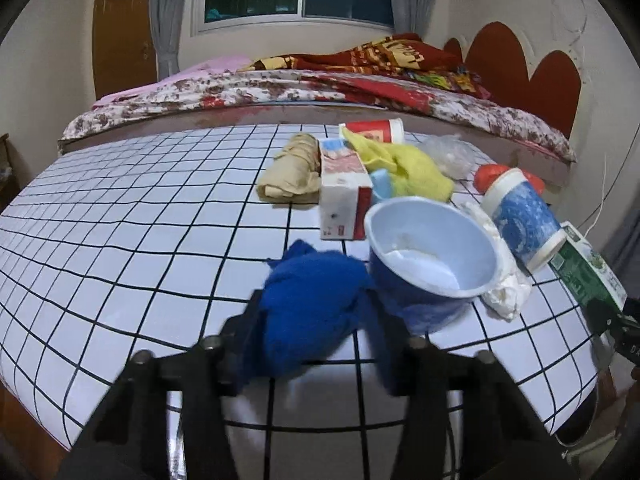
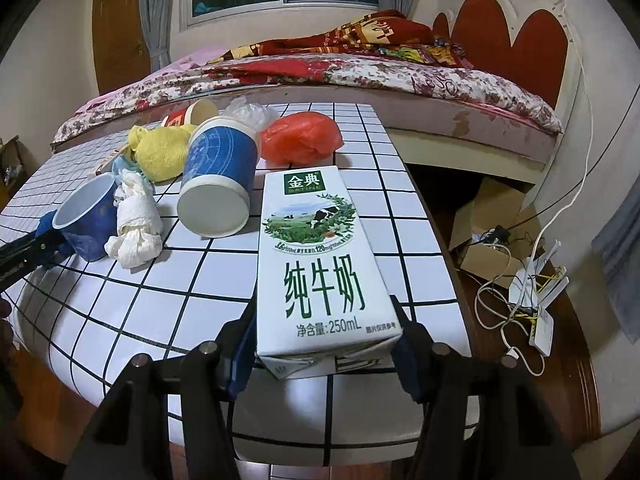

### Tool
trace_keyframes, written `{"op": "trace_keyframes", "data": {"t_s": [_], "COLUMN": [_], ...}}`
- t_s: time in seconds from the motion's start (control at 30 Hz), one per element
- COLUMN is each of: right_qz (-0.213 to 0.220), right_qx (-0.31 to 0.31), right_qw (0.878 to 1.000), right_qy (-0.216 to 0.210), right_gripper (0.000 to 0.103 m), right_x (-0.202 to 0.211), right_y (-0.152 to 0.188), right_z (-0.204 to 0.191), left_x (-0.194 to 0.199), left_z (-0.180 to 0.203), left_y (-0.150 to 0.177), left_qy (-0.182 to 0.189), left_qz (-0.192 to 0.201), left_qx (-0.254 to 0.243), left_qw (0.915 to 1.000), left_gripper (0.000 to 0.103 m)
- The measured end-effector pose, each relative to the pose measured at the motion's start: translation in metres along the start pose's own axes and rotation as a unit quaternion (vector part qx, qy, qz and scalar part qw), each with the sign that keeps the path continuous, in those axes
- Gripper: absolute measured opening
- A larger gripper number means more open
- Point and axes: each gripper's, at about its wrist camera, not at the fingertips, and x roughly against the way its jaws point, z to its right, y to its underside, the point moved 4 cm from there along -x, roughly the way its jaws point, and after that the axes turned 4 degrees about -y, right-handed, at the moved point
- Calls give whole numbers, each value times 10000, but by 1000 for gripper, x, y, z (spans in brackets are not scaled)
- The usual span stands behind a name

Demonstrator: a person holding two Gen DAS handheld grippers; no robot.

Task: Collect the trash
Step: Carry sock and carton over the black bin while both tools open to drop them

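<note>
Left wrist view: the left gripper is clamped on a crumpled blue cloth, held low over the gridded bench. Just to its right a blue cup lies tipped with its mouth toward the camera, touching a wad of white tissue. Behind them sit a red-and-white carton, a beige cloth, a yellow cloth and a blue paper cup on its side.

Right wrist view: the right gripper is clamped on a white milk carton, its fingers pressing both long sides at the near end of the carton over the bench edge. Beyond the carton lie the blue paper cup, an orange plastic bag and the tissue wad. The bed stands behind the bench.
</note>
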Motion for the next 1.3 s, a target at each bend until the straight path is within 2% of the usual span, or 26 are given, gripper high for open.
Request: {"op": "trace_keyframes", "data": {"t_s": [0.07, 0.27, 0.4, 0.5, 0.7, 0.97, 1.1, 1.3], "right_qz": [8, 162, 314, 412, 606, 872, 772, 468], "right_qx": [-25, -115, -149, -181, -193, -306, -397, -811], "right_qw": [10000, 9998, 9994, 9989, 9979, 9955, 9952, 9936], "right_qy": [-13, -37, -67, -86, -141, 195, 448, 636], "right_gripper": [59, 59, 58, 57, 56, 56, 56, 56], "right_x": [0, 15, 30, 43, 63, 108, 125, 132], "right_y": [0, 6, 10, 13, 21, 41, 62, 97], "right_z": [0, 1, 3, 7, 17, 65, 105, 156], "left_x": [4, 24, 40, 55, 73, 94, 103, 123], "left_z": [1, 0, 6, 18, 58, 125, 171, 244], "left_y": [1, 9, 15, 19, 26, 38, 48, 69], "left_qy": [-15, -46, 77, 138, 370, 1050, 1452, 2114], "left_qz": [59, 135, 193, 263, 346, 360, 312, 177], "left_qx": [-53, 27, 120, 124, -183, -495, -734, -1041], "left_qw": [10000, 9999, 9997, 9995, 9985, 9926, 9862, 9717], "left_gripper": [39, 38, 38, 38, 36, 35, 35, 35]}}
